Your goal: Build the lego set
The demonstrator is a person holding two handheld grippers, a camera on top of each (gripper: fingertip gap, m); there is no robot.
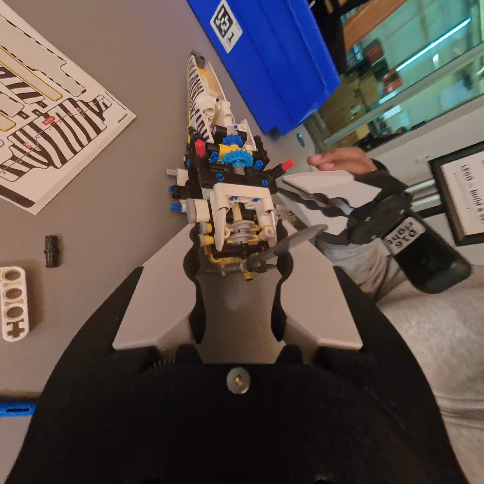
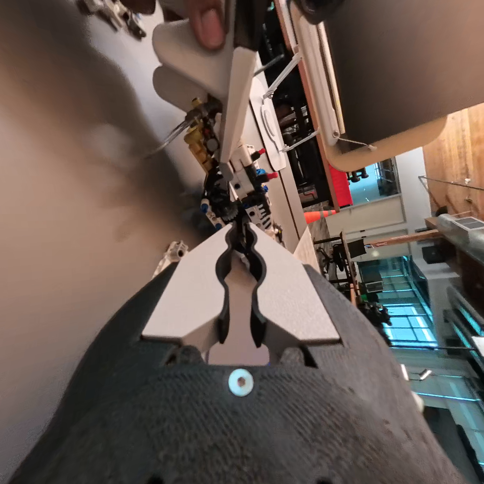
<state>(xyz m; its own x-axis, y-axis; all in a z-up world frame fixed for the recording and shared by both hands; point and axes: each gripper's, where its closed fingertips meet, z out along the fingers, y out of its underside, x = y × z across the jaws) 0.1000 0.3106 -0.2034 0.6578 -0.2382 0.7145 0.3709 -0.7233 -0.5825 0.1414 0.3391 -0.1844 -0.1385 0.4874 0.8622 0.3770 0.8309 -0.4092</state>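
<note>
While the left gripper points forward over the grey table, its two fingers clamp the rear end of the lego model, a black, white and yellow build with blue gears whose zebra-striped nose reaches toward the blue bin. From the side the right gripper comes in at the model's middle, its jaws nearly together and pinching a small black part right against the build. On the table to the left lie a striped sticker sheet, a black connector and a white beam.
</note>
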